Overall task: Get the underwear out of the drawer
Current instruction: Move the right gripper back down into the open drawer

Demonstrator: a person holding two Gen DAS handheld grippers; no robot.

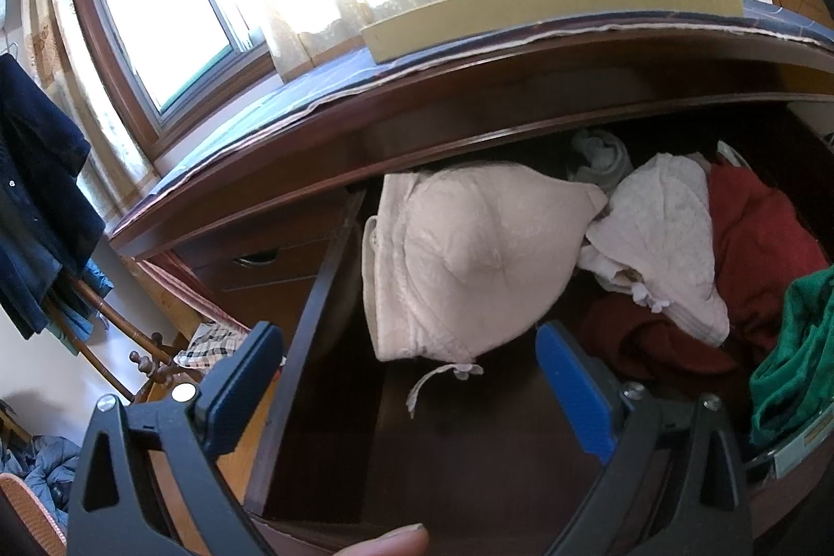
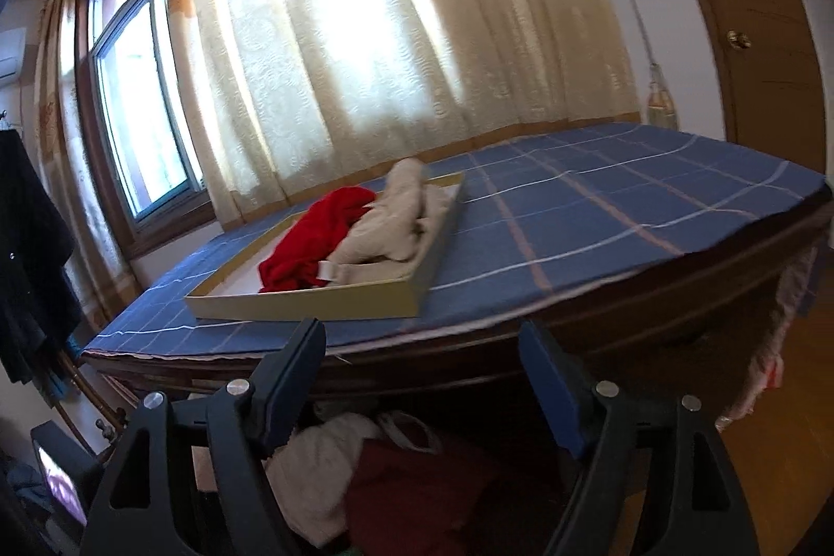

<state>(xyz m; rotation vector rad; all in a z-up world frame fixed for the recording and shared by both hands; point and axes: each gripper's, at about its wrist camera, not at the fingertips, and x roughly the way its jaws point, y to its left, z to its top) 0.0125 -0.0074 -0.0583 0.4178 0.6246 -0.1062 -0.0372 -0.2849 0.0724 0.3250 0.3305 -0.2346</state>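
Between picks — your left gripper (image 1: 406, 379) gaped empty before the pale bra (image 1: 469, 264) in the drawer (image 1: 313, 295), your right gripper (image 2: 422, 379) likewise wide and empty beyond the tray (image 2: 313, 300) — next needed: close on that bra.

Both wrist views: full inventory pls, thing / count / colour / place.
drawer: 1, dark wood, pulled open under the top
bra: 1, pale pink, drawer left
white garment: 1, drawer middle
dark red clothes: drawer right
green garment: 1, drawer far right
tray: 1, tan cardboard, on the checked blue cloth
red garment: 1, in tray
beige garment: 1, in tray
curtain: cream, behind
left gripper: open, over drawer
right gripper: open, empty
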